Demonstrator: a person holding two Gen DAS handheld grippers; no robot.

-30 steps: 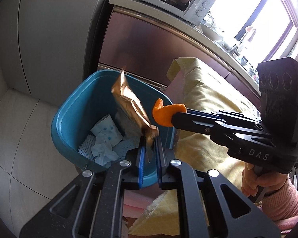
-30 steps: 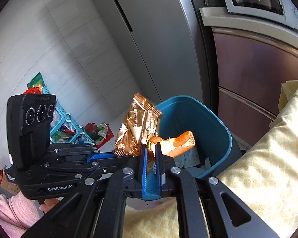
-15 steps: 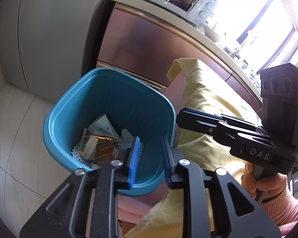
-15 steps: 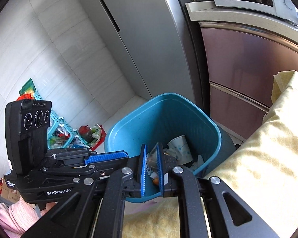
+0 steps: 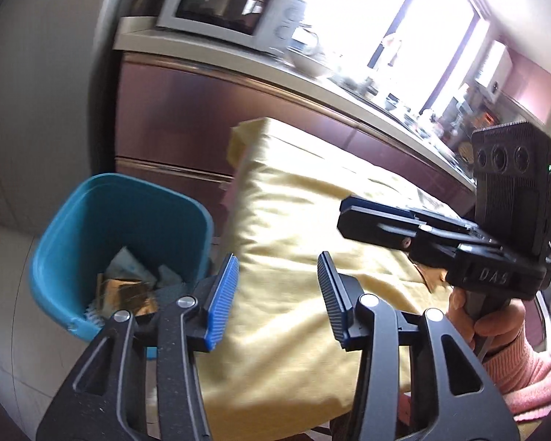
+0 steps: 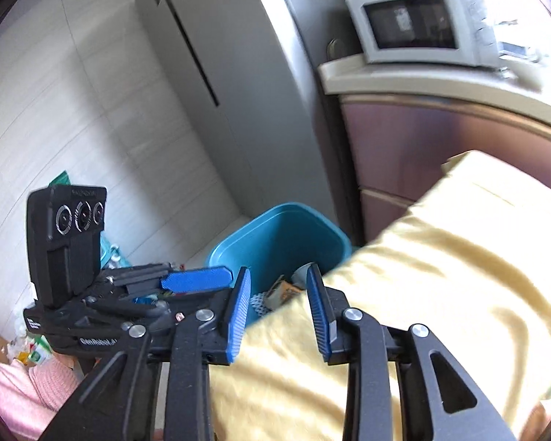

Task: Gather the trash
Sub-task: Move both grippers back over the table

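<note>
Trash (image 5: 126, 290) lies inside the teal bin (image 5: 51, 257) at eight o'clock, so left gripper (image 5: 277, 294) and right gripper (image 6: 279, 307) hang empty above the yellow cloth (image 5: 294, 220), jaws opening.

Bright daylight pours through the window (image 5: 385, 11) above a long pale countertop (image 5: 238, 62), where a white microwave (image 5: 224, 3) sits over glossy maroon cabinet fronts (image 5: 172, 110). A tall grey fridge (image 6: 238, 84) stands beside it on a pale tiled floor (image 6: 73, 117), and a yellow cloth (image 5: 305, 220) covers the table in the foreground.
</note>
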